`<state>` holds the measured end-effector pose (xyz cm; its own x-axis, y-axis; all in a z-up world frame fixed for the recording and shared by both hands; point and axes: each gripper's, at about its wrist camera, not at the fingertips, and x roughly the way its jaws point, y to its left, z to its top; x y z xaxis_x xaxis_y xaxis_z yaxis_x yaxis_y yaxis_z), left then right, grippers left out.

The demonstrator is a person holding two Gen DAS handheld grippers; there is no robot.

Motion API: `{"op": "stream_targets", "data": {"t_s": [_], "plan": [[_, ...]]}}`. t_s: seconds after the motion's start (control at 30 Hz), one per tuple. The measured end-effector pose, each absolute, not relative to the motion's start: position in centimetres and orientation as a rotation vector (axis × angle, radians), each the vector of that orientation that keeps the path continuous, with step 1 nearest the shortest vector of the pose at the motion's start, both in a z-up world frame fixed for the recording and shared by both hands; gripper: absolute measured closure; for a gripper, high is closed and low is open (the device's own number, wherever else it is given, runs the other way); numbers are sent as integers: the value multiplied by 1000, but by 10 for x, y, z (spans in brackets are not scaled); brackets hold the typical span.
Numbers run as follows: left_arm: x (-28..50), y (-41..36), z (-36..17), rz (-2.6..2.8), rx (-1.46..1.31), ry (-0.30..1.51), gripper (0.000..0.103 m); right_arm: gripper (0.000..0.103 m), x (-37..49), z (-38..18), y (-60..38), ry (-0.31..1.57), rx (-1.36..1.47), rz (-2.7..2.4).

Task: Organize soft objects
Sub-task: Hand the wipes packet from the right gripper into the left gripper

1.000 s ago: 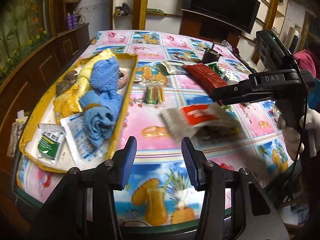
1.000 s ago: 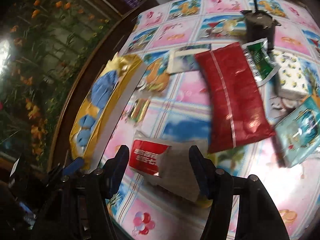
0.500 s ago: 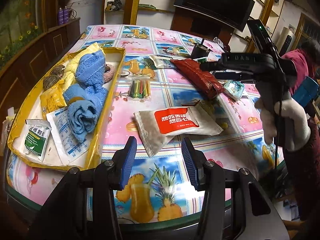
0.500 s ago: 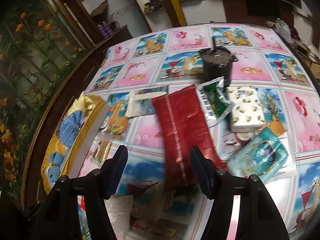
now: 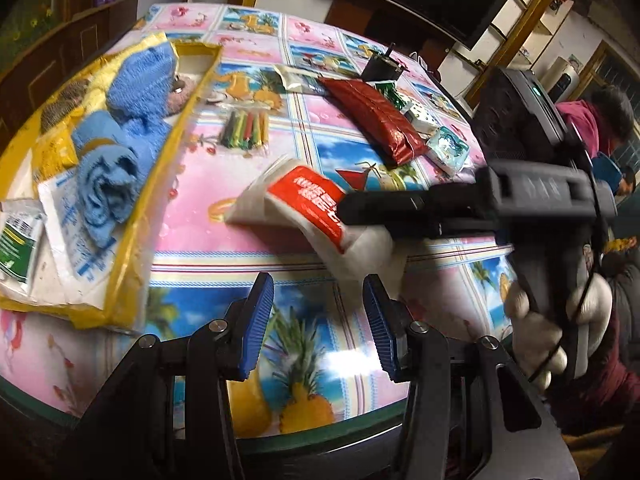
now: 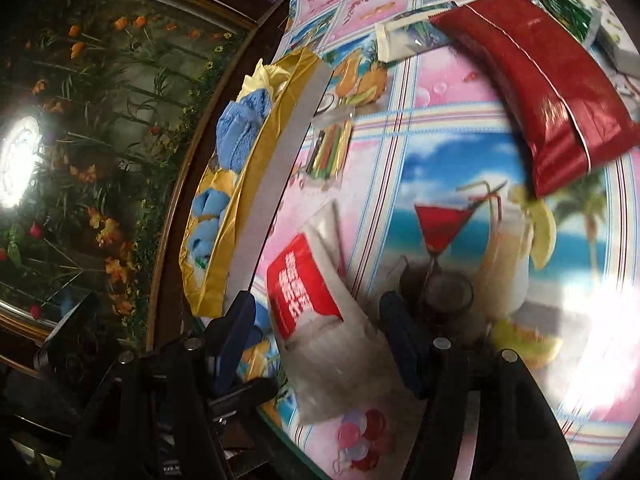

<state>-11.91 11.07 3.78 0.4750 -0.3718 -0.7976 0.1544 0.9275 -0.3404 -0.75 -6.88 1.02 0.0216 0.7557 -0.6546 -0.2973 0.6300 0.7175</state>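
Left wrist view: my left fingers [image 5: 318,322] are hanging spread and empty over the counter [image 5: 248,252] edge, while the white pouch with a red label [image 5: 308,210] is lying beyond them, beside the yellow tray [image 5: 160,184] of blue towels [image 5: 116,148].

Right wrist view: my right fingers [image 6: 320,344] are standing spread around that pouch [image 6: 316,312], not pinching it.

Black rigs, blue pads, white gloves

Left gripper [image 5: 318,322] has black linkage arms, silver screws and ribbed blue pads [image 5: 256,320]. Right gripper [image 6: 320,344] looks the same; a white knit glove [image 5: 556,324] wraps its black handle, thin black cable alongside.
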Motion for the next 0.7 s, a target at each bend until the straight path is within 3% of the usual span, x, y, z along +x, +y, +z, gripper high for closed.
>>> {"op": "stream_targets", "data": {"t_s": [0.13,0.5,0.7], "plan": [[-112,109,35,-345,-298,1060,57,39,-21,12,-76,1314,411,871],[-65,75,31,-223,-184,1010,57,38,5,47,-149,1047,368,534],[-50,67,20,-165,-111,990,56,31,36,58,-149,987,250,409]]}}
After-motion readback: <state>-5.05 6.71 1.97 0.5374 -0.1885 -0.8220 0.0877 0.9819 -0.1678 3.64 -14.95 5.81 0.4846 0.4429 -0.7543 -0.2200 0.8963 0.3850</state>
